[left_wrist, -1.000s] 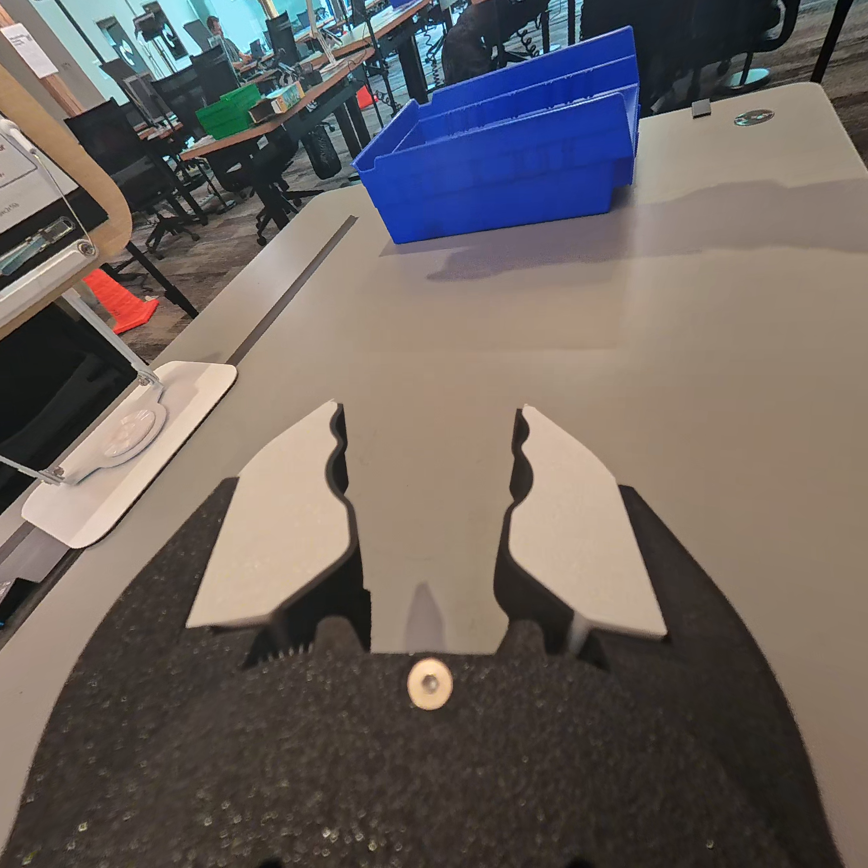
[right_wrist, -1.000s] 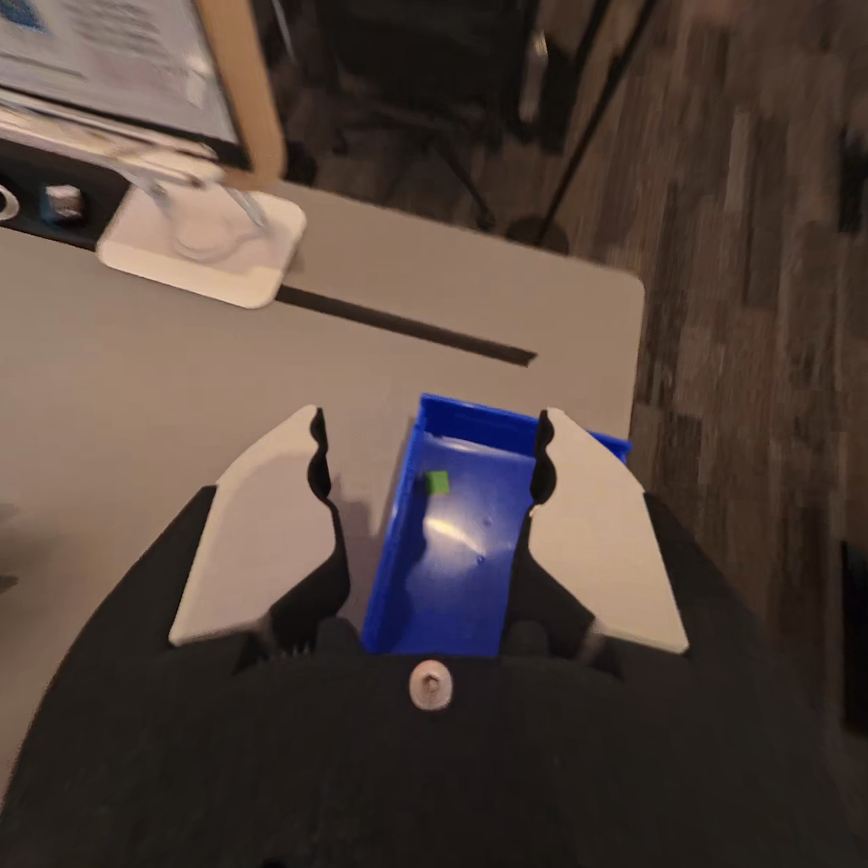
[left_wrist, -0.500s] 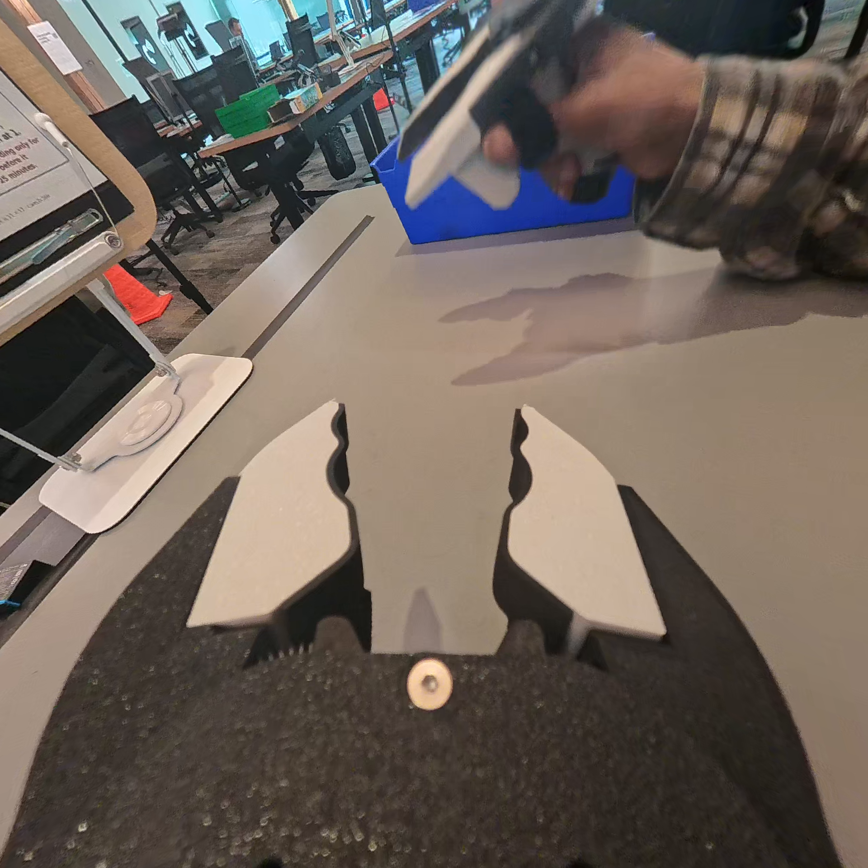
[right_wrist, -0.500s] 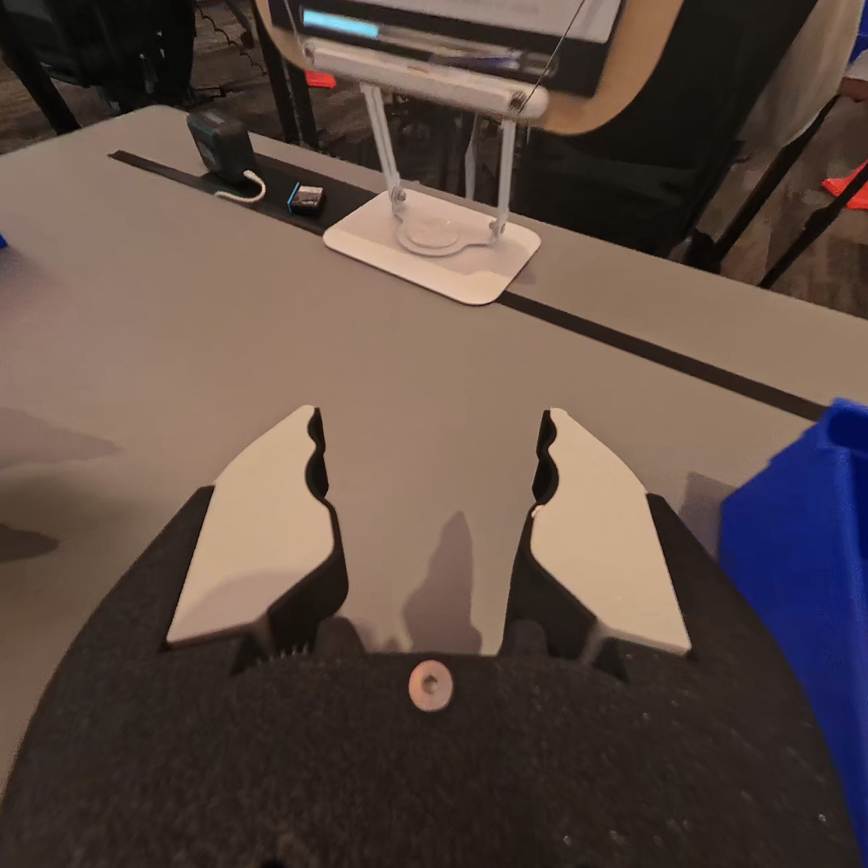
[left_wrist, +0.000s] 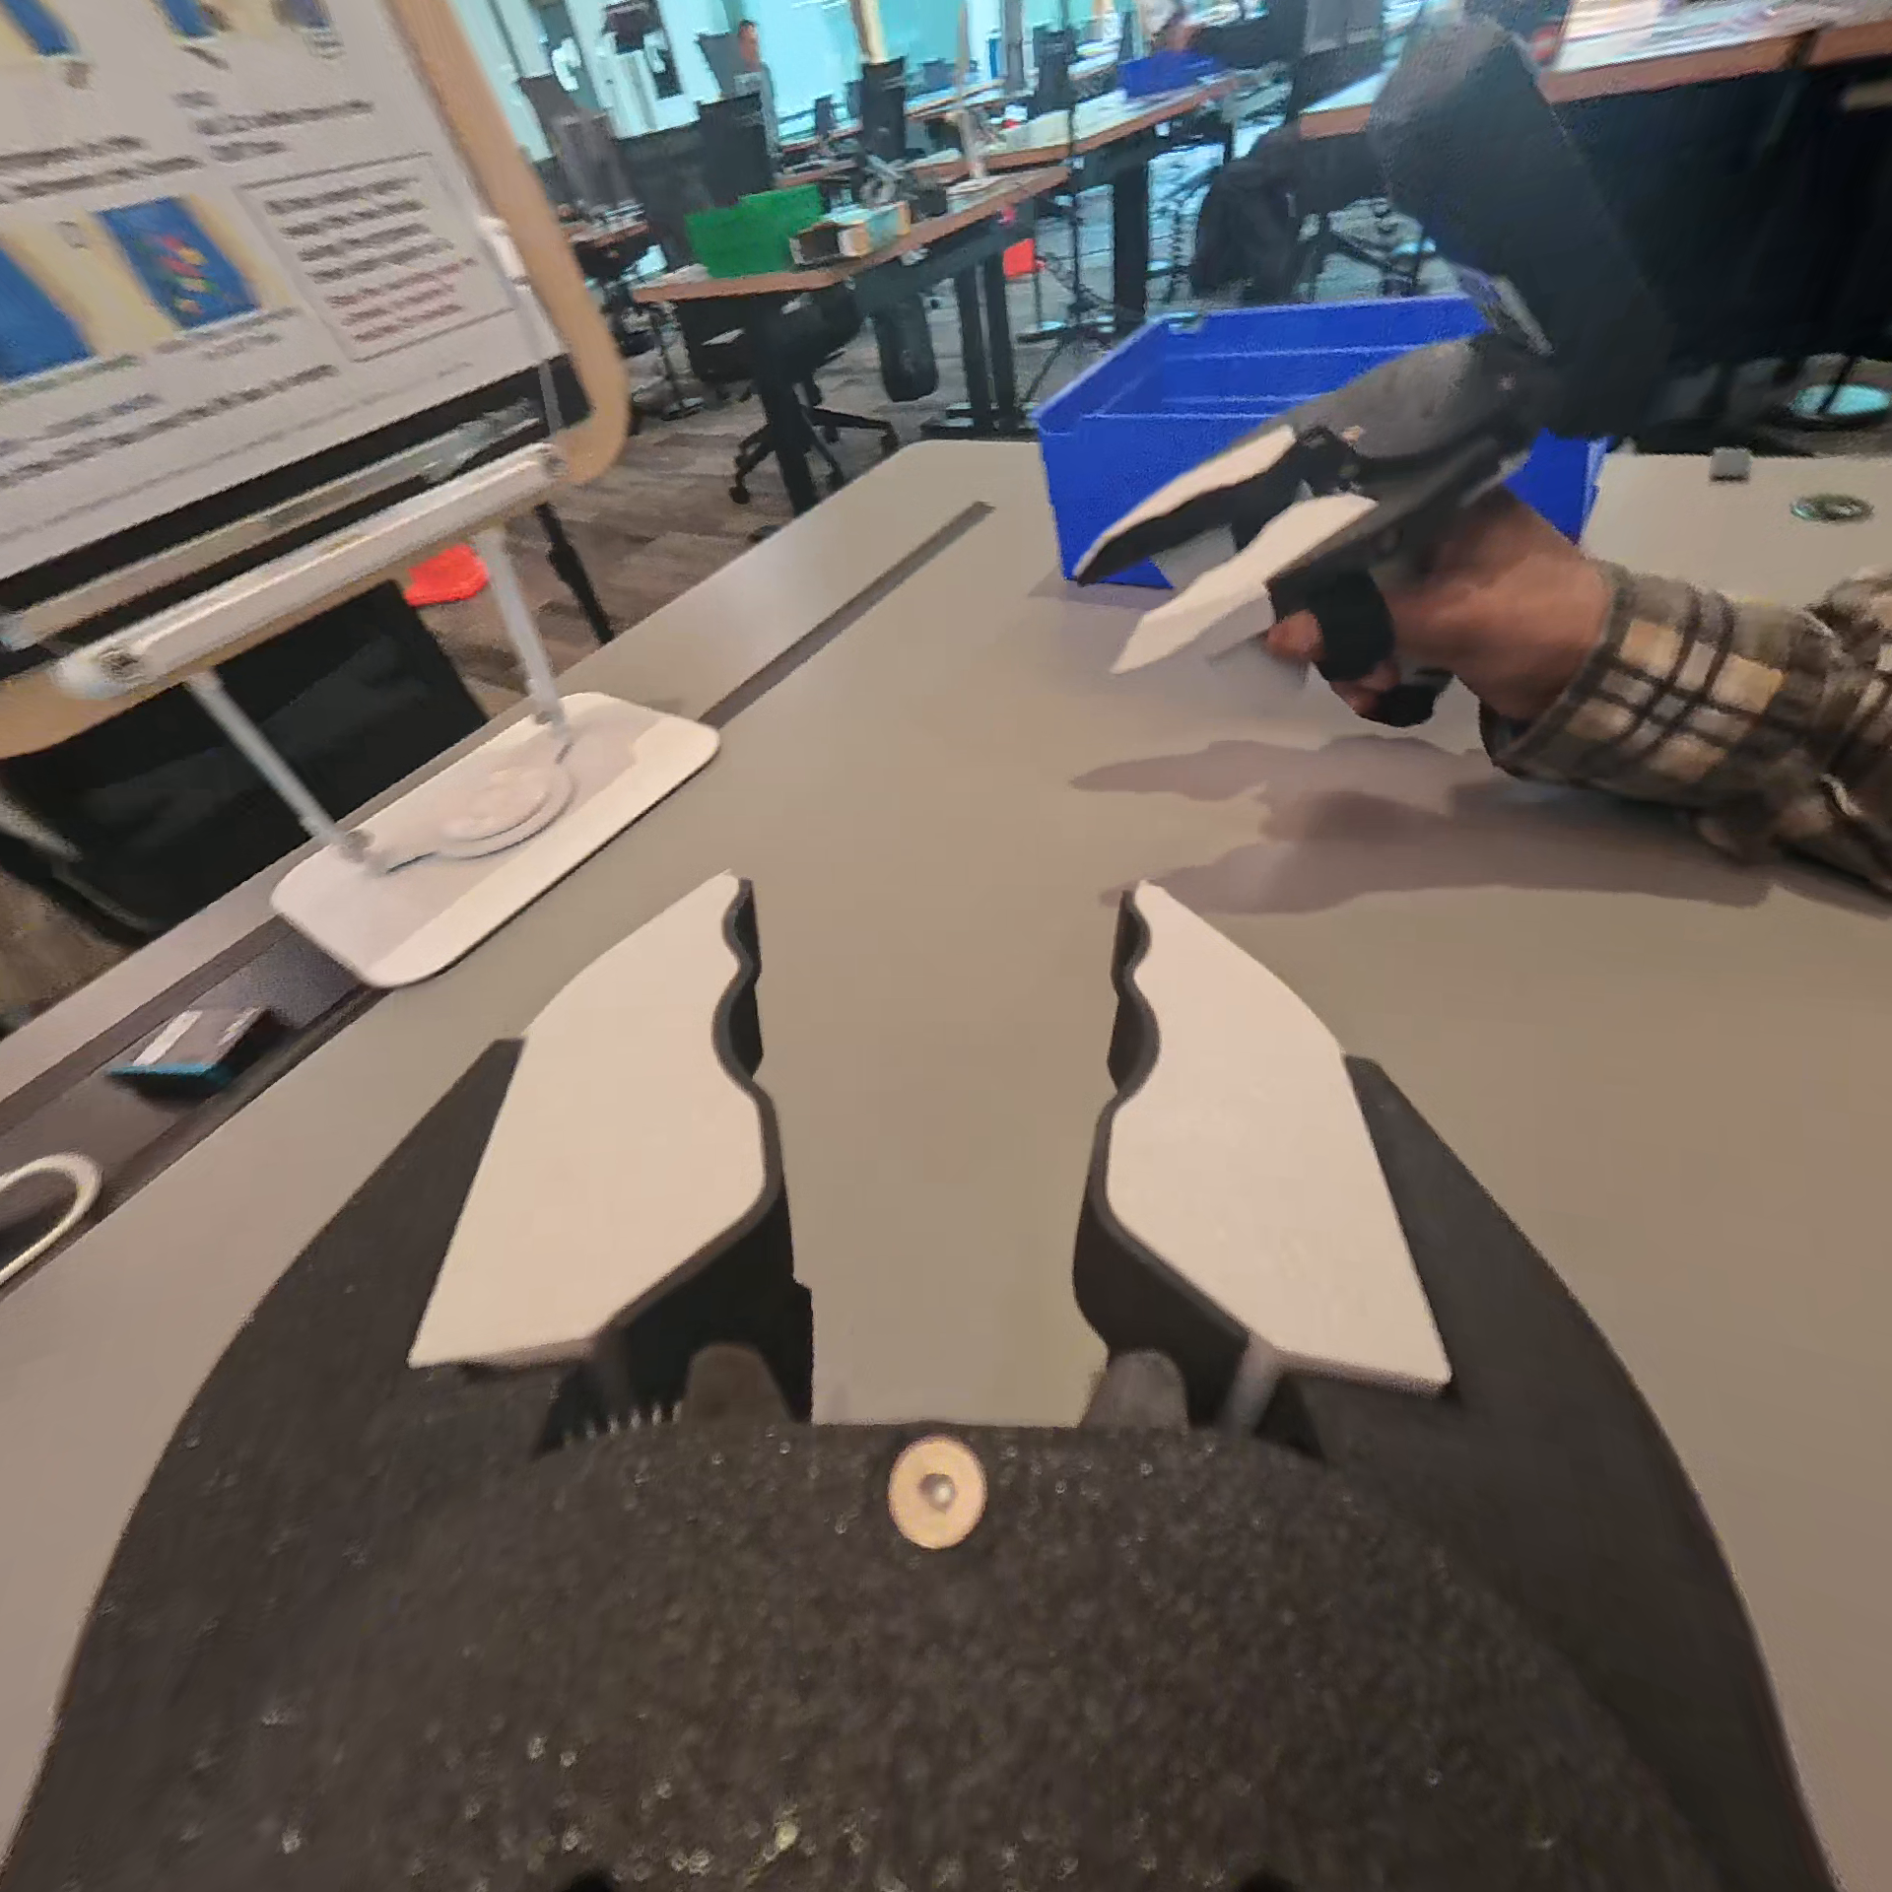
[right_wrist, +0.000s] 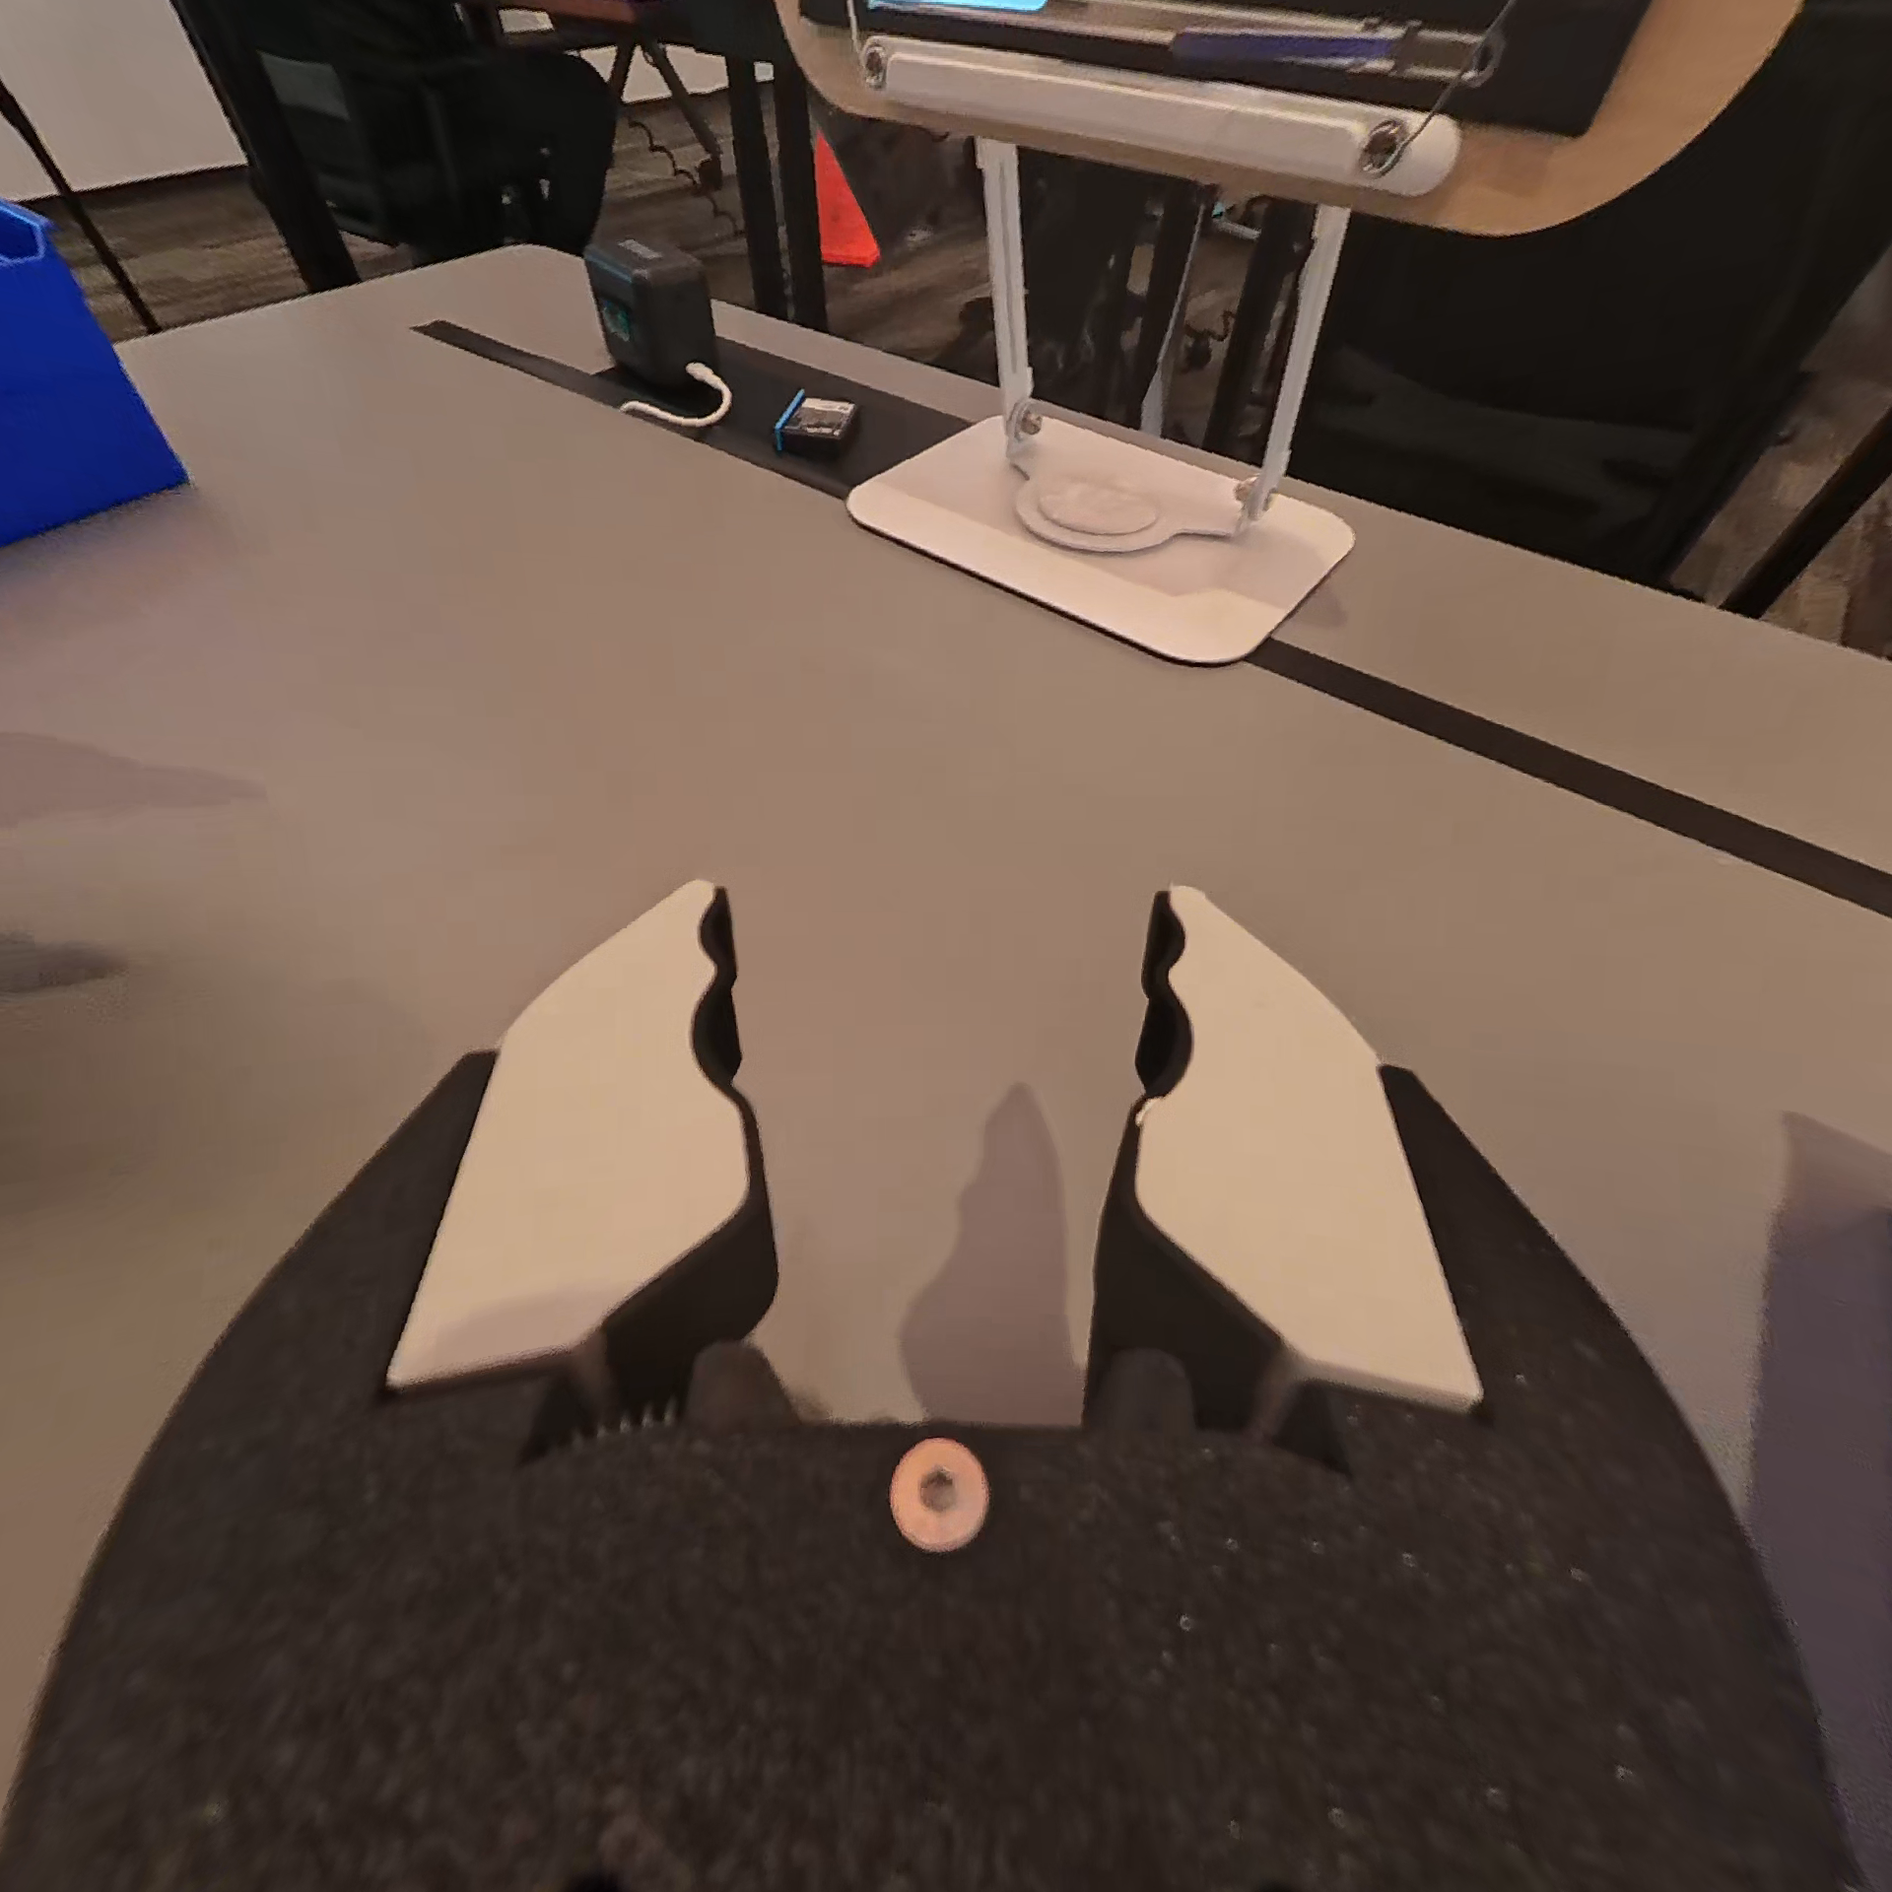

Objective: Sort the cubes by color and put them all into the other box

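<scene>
Grey table bare, no cubes visible. Blue box far ahead-right of left gripper; right gripper nearer. Both wide, empty.

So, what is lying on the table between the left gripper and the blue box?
In the left wrist view, mostly bare grey table. Between the left gripper and the blue box only the right gripper hangs, fingers apart, holding nothing.

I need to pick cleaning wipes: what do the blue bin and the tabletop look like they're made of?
The blue bin looks like moulded plastic: uniform colour, slight sheen, rounded rim. The tabletop seems matte grey laminate or plastic, smooth with soft shadows; which one is unclear.
</scene>
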A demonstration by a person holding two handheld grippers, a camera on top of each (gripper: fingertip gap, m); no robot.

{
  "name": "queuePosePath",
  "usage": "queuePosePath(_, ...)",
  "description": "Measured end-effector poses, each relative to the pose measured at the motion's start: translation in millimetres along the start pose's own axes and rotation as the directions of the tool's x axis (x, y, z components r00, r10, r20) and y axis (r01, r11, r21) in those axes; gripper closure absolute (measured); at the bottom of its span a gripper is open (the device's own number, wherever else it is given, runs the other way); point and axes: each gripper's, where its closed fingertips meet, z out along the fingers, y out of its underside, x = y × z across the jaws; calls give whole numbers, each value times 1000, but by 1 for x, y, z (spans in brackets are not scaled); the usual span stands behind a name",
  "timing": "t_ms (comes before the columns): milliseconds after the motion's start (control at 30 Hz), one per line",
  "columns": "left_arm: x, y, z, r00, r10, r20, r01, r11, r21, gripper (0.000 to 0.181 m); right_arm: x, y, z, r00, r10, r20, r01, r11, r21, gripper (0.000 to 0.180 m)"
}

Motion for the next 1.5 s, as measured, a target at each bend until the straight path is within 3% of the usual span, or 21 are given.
queuePosePath(167, -35, -9, -61, 993, -6, 114, 16, 996, -90, 115, -10, -1, 1, 999, -8, 33, 8, 1000, -5, 104)
queuePosePath(333, -100, -7, -158, 957, 111, 268, -16, 943, -332, 115, -16, -2, 0, 998, 5, 63, -4, 1000, -2, 104)
queuePosePath(500, -164, 38, -271, 914, 124, 385, 146, 787, -600, 115, -25, -1, 2, 994, 26, 107, -25, 1000, -13, 105)
queuePosePath(633, -180, 102, -328, 875, 64, 480, 346, 610, -712, 115, -30, 0, 3, 994, 7, 112, -4, 1000, -25, 105)
queuePosePath(700, -174, 132, -341, 873, 41, 487, 396, 524, -754, 114, -30, -1, 2, 994, -1, 108, 3, 1000, -18, 105)
queuePosePath(833, -160, 180, -355, 916, 48, 399, 357, 362, -861, 115, -28, 2, 3, 993, 18, 118, -16, 1000, -21, 105)
queuePosePath(900, -158, 194, -362, 926, 38, 376, 346, 317, -883, 115, -28, 3, 4, 992, 31, 124, -28, 999, -25, 105)
queuePosePath(1133, -166, 198, -366, 908, -13, 419, 395, 362, -844, 116, -26, 5, 4, 991, 43, 129, -39, 999, -32, 105)
queuePosePath(1500, -164, 200, -366, 927, 12, 374, 347, 351, -870, 114, -27, 4, 2, 991, 36, 131, -32, 999, -30, 105)
